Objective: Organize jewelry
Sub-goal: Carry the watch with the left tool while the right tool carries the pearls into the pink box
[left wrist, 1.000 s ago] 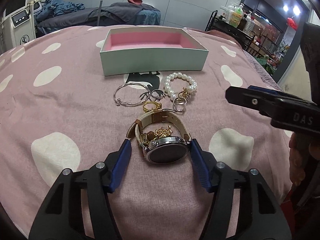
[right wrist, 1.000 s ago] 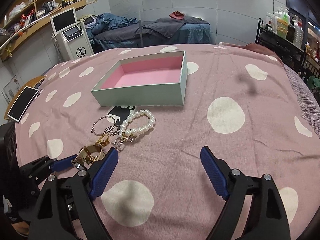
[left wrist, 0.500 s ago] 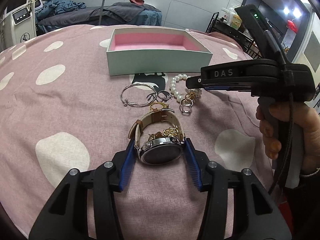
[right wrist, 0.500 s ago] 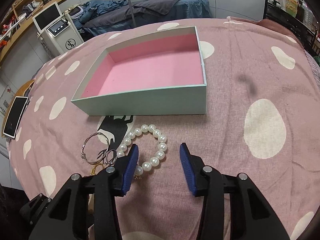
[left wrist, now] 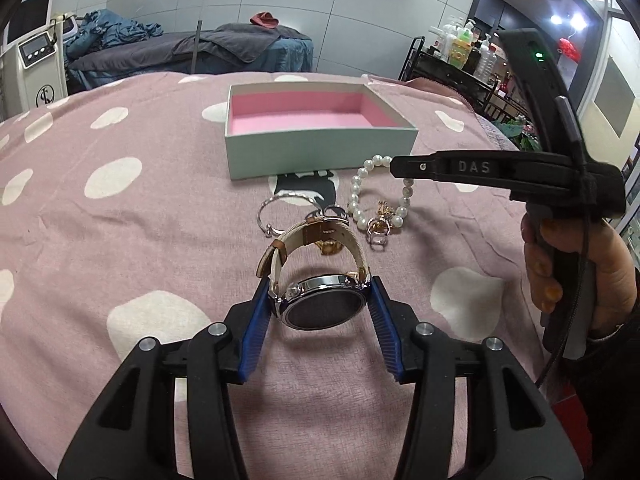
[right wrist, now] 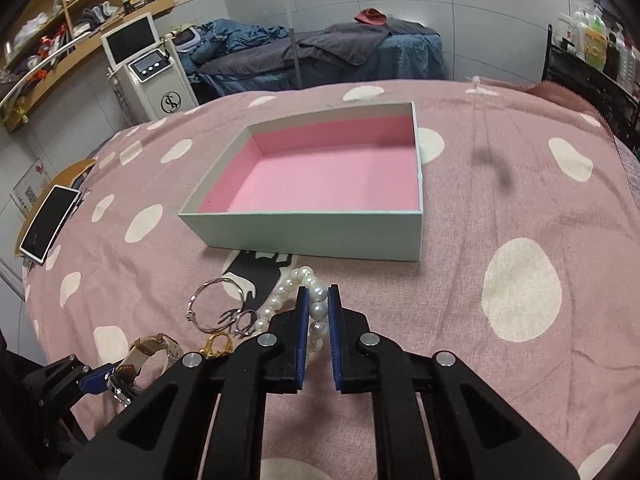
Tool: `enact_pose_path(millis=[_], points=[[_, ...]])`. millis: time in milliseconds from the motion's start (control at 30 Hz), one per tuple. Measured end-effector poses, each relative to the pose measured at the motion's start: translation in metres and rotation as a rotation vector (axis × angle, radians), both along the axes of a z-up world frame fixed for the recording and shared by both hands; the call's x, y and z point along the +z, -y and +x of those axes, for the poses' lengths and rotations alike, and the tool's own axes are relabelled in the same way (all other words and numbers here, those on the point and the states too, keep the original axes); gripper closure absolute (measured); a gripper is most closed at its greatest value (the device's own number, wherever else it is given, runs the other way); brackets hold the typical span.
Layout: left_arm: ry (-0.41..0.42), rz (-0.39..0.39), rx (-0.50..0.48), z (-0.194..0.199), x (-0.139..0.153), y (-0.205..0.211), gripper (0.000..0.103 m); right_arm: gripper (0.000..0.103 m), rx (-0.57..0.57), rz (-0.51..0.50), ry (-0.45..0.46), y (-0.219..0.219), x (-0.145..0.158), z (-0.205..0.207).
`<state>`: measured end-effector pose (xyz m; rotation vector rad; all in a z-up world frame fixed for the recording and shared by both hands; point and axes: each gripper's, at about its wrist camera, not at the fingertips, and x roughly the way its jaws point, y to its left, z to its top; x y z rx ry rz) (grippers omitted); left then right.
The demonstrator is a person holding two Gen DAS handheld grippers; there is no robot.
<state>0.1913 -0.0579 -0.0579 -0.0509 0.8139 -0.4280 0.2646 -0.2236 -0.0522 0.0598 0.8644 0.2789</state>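
We're looking at even, cool indoor light — soft and fairly bright across the pink spotted bedspread [right wrist: 520,240]. Bright ceiling spots [left wrist: 566,20] flare at the upper right of the left wrist view. Shadows stay gentle: a faint dark smudge [right wrist: 494,166] on the cloth right of the box [right wrist: 320,232], and a soft one under the watch [left wrist: 324,306]. Both views are sharp in the middle — strong fisheye bending and black corners at the rims, with distant shelves slightly soft.
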Motion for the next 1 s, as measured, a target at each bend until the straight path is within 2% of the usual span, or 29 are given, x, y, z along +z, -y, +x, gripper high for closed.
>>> enact_pose_path(millis=[267,567,767,1000], points=[[0.049,0.009,-0.024,0.013,0.031,-0.013,0.054,0.094,0.109,0.017,0.113,-0.015,0.049,-0.022],[0.116,0.059,-0.059,0.061,0.057,-0.007,0.054,0.094,0.091,0.038,0.173,-0.012,0.083,0.001],[0.134,0.082,-0.073,0.118,0.072,0.009,0.054,0.094,0.031,0.046,0.190,-0.007,0.090,0.035],[0.041,0.144,-0.067,0.183,0.048,0.037,0.054,0.094,-0.047,0.083,0.115,0.001,0.070,0.085]])
